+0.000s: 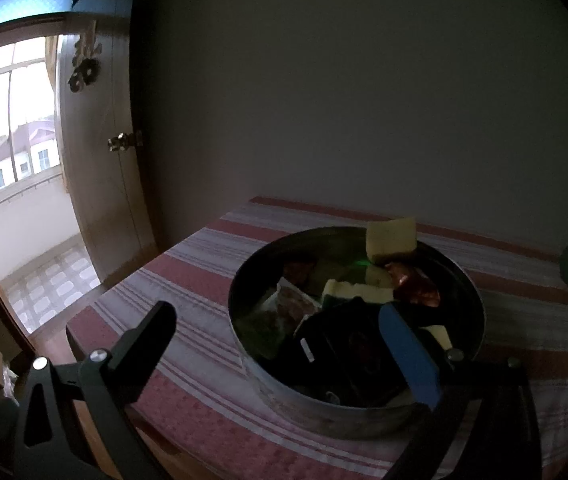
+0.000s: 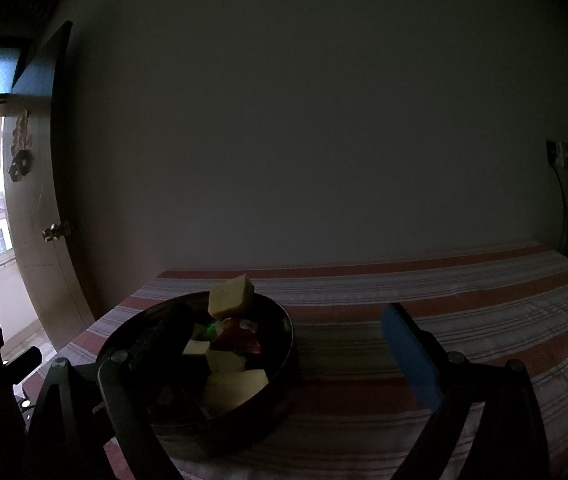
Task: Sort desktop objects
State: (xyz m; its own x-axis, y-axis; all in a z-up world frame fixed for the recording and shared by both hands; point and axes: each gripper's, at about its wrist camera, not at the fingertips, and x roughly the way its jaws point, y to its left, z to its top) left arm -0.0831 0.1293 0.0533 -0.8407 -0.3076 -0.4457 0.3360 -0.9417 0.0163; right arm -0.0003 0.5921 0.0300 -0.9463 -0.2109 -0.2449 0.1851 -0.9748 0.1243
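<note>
Currently both tools, left [image 1: 280, 332] and right [image 2: 287, 336], hang spread and empty over the round tin [image 1: 363, 404], since items are already collected inside.

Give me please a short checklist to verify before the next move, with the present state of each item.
1. Left gripper open and holding nothing: ok; fingers spread wide.
2. Right gripper open and holding nothing: ok.
3. Round metal tin resting flat on the striped tablecloth: ok.
4. Yellow sponge settled inside the tin: not ok; it sits on top of the pile, above the rim.
5. Free tablecloth to the right of the tin for setting things down: ok, per the right wrist view.
6. What the dark items at the tin's near side are: cannot tell; too dim.
</note>
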